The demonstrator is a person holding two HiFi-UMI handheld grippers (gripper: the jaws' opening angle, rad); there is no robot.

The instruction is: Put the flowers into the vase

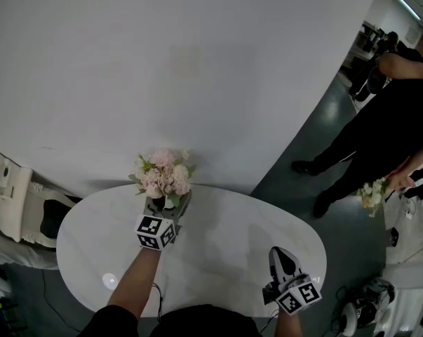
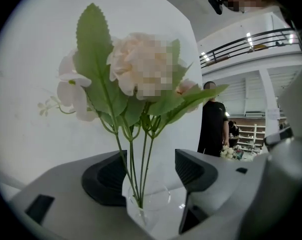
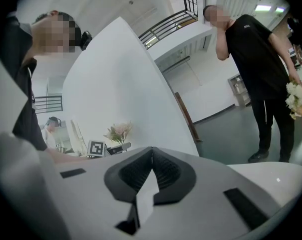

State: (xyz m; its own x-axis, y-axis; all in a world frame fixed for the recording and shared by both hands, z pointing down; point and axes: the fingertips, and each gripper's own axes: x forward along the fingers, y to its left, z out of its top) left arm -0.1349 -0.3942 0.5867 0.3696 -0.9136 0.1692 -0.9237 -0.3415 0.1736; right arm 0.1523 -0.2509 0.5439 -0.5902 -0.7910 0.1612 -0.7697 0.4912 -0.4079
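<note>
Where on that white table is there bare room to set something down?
Bare: the middle of the table, between the left hand-held gripper and the right hand-held gripper. Crowded: the far edge, where the left one stands around the vase of flowers.

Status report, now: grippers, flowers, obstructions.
Left gripper open, fingers either side of the stems, not gripping. Right gripper shut, empty. Flowers upright in the vase. No obstruction seen.

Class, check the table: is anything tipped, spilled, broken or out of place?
Nothing stands out. The flowers stand upright with their stems in the clear vase on the white table; no spill shows. The left gripper has its jaws open either side of the stems.
</note>
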